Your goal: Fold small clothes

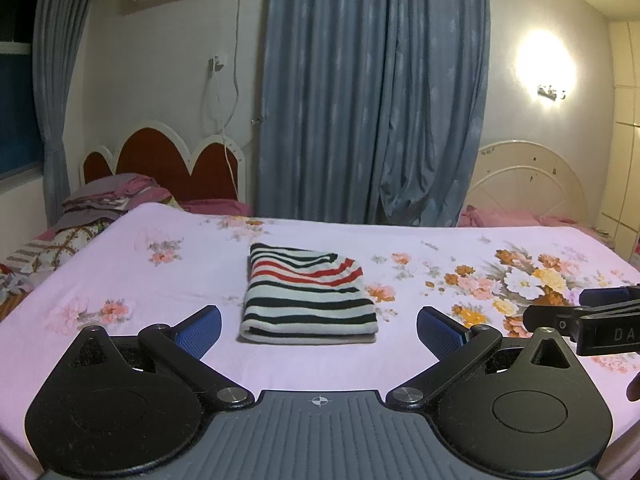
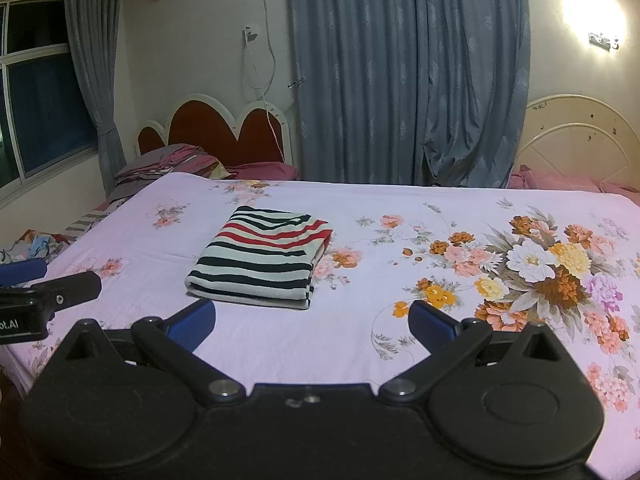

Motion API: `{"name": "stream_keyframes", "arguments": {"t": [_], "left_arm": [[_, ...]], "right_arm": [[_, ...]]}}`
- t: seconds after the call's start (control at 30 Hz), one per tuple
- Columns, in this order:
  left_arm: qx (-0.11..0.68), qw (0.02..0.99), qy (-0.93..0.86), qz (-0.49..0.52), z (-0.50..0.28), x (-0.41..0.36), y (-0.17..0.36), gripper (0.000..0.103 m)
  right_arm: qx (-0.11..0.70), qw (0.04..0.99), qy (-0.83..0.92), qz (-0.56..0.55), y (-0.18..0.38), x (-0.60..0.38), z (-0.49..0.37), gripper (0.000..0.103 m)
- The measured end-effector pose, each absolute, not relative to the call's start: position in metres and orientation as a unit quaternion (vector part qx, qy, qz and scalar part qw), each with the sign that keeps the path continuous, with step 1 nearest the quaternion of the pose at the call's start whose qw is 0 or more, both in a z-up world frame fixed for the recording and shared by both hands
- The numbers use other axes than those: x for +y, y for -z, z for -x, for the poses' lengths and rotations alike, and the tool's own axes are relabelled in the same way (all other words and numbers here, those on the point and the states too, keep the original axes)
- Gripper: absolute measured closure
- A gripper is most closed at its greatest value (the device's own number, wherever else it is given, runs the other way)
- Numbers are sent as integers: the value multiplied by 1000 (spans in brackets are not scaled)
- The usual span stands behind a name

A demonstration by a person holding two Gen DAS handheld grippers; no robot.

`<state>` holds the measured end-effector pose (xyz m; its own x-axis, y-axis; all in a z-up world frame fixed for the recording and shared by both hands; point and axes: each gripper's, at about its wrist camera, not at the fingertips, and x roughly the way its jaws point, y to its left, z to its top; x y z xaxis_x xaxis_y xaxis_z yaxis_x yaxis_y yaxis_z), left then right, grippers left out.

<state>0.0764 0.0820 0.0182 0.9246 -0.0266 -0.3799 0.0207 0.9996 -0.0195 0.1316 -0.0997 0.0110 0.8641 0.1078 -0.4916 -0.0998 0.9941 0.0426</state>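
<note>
Seemingly done — the top (image 1: 308, 294) lies folded mid-bed (image 1: 160, 360), both grippers (image 1: 319, 326) (image 2: 313, 326) just short of it, jaws wide, empty.

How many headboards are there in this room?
2. A red headboard with a white scalloped edge stands at the back left, by the pile of bedding. A cream headboard stands at the back right. Others may lie out of view.

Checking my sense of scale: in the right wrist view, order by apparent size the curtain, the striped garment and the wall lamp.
1. Curtain, by far the largest.
2. Striped garment, folded on the bedsheet.
3. Wall lamp, smallest; its glow makes it look bigger.
The garment lies nearer the camera, so true sizes are unsure.
</note>
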Motion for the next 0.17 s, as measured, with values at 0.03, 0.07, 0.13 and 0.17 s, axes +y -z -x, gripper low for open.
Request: {"name": "stream_keyframes", "arguments": {"t": [0.03,0.07,0.13,0.17], "left_arm": [[192,981,14,8,-77,82,-19,0],[191,982,13,7,-77,82,-19,1],[192,981,12,8,-78,83,-20,1],[193,981,12,9,-78,81,-19,1]], "right_arm": [[255,965,-54,-8,-11,-100,-132,1],[255,965,-55,-7,-12,-100,-132,1],[254,966,-56,-6,-13,-101,-133,1],[254,966,-57,-6,-14,-102,-134,1]]}}
